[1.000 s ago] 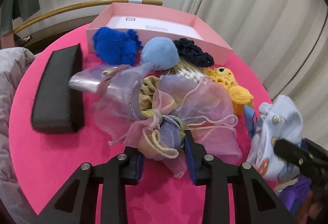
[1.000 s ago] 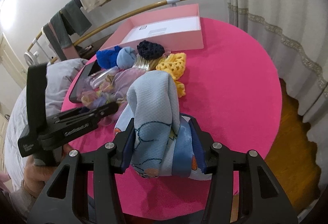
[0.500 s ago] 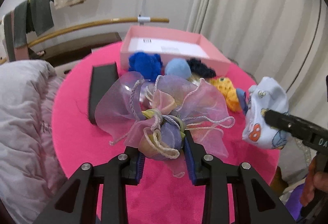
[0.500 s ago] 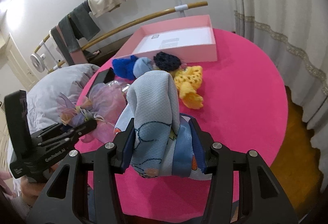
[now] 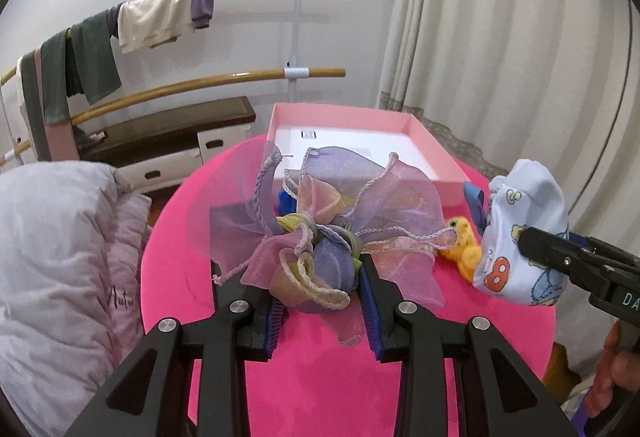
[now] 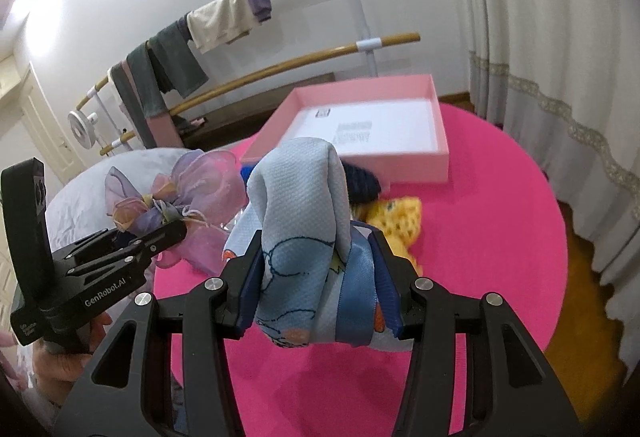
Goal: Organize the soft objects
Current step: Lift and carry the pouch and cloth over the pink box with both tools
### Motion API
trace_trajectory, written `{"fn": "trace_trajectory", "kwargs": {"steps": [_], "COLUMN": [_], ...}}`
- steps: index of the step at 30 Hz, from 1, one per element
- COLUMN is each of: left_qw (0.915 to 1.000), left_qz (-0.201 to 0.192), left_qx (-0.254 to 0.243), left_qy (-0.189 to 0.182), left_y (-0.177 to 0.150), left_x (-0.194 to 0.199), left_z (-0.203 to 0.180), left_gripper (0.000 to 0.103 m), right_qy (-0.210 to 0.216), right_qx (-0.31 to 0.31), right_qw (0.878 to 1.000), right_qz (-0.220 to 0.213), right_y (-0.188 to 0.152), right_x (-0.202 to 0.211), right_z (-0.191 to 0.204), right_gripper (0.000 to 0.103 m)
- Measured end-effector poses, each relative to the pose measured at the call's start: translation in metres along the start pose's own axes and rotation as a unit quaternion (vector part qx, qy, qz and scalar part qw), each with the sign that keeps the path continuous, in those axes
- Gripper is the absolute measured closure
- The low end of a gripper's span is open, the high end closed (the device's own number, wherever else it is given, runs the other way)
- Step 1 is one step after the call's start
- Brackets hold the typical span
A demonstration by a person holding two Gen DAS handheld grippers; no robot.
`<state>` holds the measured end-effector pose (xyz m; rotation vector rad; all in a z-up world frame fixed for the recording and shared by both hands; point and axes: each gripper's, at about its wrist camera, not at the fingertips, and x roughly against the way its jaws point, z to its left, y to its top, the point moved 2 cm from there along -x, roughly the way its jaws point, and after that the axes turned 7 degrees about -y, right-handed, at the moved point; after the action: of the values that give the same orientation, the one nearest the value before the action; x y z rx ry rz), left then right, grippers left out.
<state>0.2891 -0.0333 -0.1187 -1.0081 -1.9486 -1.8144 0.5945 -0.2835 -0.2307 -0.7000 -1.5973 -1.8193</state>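
Pink table (image 5: 320, 377) before pale curtains, with an open pink box (image 6: 440, 125) at its far edge. Left gripper (image 5: 320, 301) has its jaws clamped on an organza bag (image 5: 320, 221); right gripper (image 6: 316, 297) is clamped on a printed blue cloth (image 6: 300, 205). Both bundles hang above the table, the box straight ahead toward frame top, about equally near either hand.

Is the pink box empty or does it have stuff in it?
Nearly empty: the pink box shows only a flat white sheet inside; no soft objects.
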Motion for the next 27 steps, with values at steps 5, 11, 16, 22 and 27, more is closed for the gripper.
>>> {"fn": "trace_trajectory", "kwargs": {"steps": [5,11,16,22,27], "left_qw": [0.9998,0.9993,0.9992,0.9996,0.9996], "left_qz": [-0.011,-0.028,-0.030,-0.015,-0.002], "left_qx": [-0.007,-0.004,-0.008,-0.009,-0.012], "left_qy": [0.013,0.023,0.025,0.021,0.024], "left_y": [0.039,0.092,0.140,0.193,0.233], "left_x": [-0.022,-0.049,-0.090,-0.160,-0.221], "left_z": [-0.003,0.001,0.005,0.011,0.015], "left_gripper": [0.072,0.071,0.071,0.071,0.070], "right_qy": [-0.005,-0.017,-0.024,-0.030,-0.037], "right_qx": [0.003,0.002,-0.001,-0.014,-0.029], "right_qw": [1.000,0.999,0.999,0.999,0.999], "right_qz": [-0.014,-0.031,-0.035,-0.018,0.002], "right_y": [0.027,0.072,0.113,0.161,0.186], "right_x": [-0.009,-0.026,-0.049,-0.096,-0.132], "right_z": [-0.003,-0.015,-0.025,-0.040,-0.058], "right_gripper": [0.057,0.056,0.056,0.056,0.056]}}
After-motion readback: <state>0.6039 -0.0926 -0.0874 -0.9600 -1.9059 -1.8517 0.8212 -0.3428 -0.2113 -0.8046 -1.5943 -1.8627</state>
